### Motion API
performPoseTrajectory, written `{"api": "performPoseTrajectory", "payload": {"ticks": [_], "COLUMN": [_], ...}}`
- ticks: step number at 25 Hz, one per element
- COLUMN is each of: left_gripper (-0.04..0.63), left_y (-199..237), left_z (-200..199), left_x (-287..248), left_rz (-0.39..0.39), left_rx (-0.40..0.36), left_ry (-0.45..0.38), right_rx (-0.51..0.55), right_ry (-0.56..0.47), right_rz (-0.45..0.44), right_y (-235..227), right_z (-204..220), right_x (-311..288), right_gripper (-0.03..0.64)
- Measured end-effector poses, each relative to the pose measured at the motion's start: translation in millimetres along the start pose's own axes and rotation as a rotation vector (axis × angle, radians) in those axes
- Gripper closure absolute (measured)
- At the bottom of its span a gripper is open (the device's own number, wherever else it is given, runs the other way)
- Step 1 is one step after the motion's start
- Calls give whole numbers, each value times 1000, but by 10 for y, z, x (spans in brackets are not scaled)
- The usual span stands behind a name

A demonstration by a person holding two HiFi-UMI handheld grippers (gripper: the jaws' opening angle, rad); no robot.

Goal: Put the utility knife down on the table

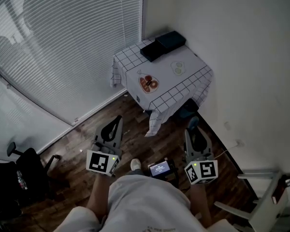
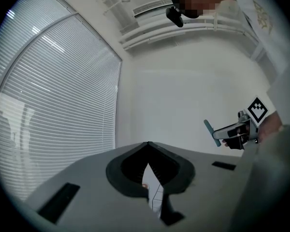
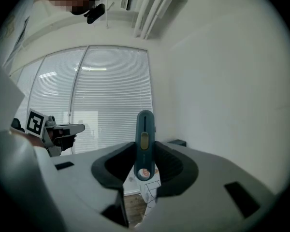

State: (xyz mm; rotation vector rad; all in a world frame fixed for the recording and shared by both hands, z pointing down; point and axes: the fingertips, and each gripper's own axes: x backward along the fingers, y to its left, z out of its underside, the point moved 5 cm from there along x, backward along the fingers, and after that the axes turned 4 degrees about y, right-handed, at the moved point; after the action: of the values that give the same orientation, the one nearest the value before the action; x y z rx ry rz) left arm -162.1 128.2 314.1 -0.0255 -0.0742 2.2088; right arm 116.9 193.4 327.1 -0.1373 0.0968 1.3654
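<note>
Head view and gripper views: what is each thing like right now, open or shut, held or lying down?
utility knife: upright, gripped between the jaws, not yet put down.
right gripper: shut on the utility knife.
left gripper: shut, empty.
blinds: lowered.
table: covered by a checked cloth.
small screen: lit.

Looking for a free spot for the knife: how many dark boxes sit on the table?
2. A black box at the table's far corner, and a dark bluish box beside it, closer to the wall. None appears hidden.
</note>
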Motion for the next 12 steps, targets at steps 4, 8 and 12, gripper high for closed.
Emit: {"api": "performPoseTrajectory", "payload": {"ticks": [4,8,12], "left_gripper": [588,588,588], "left_y": [159,289,432], "left_z": [44,74,112], "left_x": [-138,-235,-310], "left_rz": [20,34,30], "left_rx": [11,20,22], "left_ry": [-2,2,10], "right_rx": [1,10,-4], "right_ry": [13,36,61], "right_rz": [19,40,45], "right_y": [37,61,72], "right_z": [1,48,85], "right_x": [-185,-309,-437], "right_gripper": [485,485,485]}}
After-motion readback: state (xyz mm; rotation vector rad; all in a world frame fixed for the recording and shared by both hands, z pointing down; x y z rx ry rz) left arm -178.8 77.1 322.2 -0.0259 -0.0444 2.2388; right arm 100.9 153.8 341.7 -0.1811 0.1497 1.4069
